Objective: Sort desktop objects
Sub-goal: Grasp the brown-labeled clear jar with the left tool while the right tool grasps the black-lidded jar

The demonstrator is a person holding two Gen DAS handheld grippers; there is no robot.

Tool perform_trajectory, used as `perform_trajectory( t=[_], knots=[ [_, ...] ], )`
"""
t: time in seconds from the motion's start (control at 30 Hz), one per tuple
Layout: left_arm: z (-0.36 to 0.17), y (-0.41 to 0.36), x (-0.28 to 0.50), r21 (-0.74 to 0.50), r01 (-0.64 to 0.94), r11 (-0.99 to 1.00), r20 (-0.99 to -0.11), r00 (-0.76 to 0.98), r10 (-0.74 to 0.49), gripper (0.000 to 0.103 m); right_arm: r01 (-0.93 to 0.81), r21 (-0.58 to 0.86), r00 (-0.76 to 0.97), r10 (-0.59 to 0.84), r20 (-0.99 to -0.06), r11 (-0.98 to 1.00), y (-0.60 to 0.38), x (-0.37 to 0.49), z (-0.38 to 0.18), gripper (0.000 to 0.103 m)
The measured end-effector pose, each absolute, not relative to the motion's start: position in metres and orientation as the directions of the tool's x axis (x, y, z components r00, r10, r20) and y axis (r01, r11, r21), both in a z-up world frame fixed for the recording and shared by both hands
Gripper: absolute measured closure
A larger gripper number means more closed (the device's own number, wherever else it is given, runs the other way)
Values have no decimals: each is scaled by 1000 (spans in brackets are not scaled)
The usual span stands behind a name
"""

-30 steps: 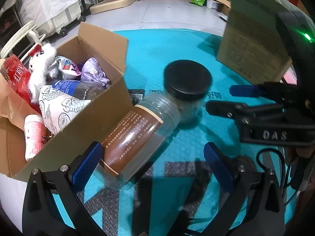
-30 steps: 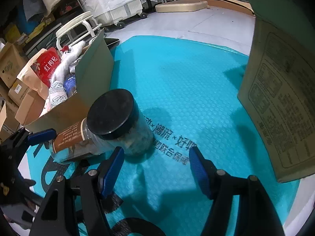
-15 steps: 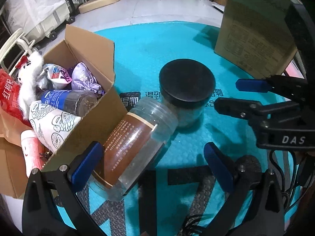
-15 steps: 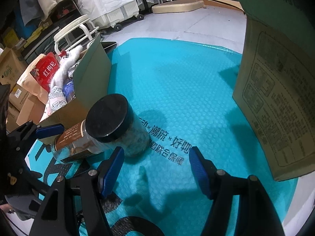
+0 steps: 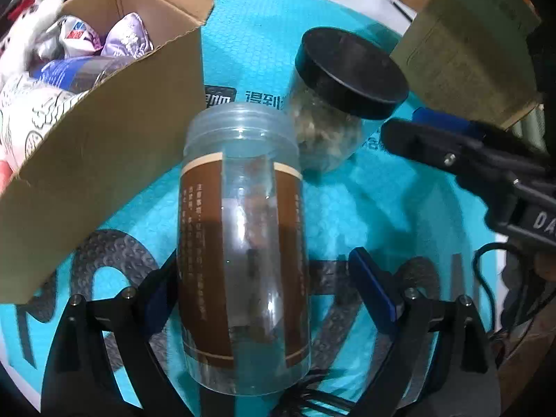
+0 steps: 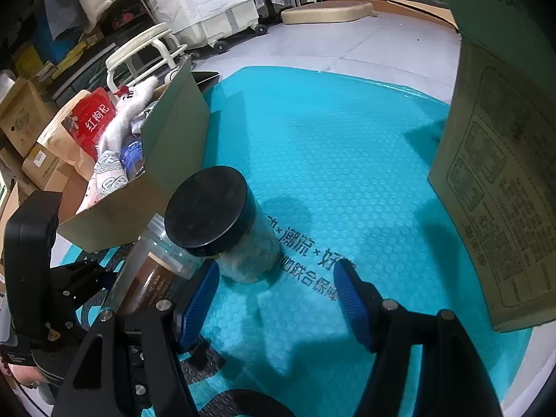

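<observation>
Brown-label jar [image 5: 243, 253]: lies on its side between your left gripper's [image 5: 264, 295] closing jaws, long axis along the fingers, open mouth pointing away toward the black-lidded jar [image 5: 342, 104]; pad contact is unclear.
Right gripper [image 6: 276, 299]: jaws apart, holding nothing, just short of the black-lidded jar.
Surface: teal bubble mat [image 6: 347, 160] on a grey floor.
Cardboard box [image 5: 104, 160]: beside the jar, contents partly hidden.

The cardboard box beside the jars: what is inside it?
The open cardboard box holds a purple pouch, a blue-labelled bottle, a white plush toy and a patterned white bag. Its wall hides whatever lies deeper.
</observation>
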State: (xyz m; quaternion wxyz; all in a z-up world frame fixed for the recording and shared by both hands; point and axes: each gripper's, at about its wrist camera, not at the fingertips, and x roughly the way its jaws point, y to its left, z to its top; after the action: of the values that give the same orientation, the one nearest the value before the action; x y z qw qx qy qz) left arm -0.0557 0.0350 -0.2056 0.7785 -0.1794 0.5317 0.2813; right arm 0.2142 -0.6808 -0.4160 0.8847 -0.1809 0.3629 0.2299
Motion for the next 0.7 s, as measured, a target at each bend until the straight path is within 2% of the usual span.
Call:
perform_trajectory(
  t=[0.2, 0.33, 0.7],
  knots=[
    [-196, 44, -55, 37, -668, 744, -911, 283, 300, 15, -554, -140, 617, 292, -731, 821, -680, 218, -419, 33],
    [-207, 45, -52, 84, -665, 742, -932, 211, 294, 45, -566, -135, 611, 304, -731, 813, -678, 221, -421, 34],
    [-208, 42, -81, 52, -705, 708, -923, 237, 304, 45, -612, -139, 594, 337, -730, 779, -659, 218, -430, 33]
  ],
)
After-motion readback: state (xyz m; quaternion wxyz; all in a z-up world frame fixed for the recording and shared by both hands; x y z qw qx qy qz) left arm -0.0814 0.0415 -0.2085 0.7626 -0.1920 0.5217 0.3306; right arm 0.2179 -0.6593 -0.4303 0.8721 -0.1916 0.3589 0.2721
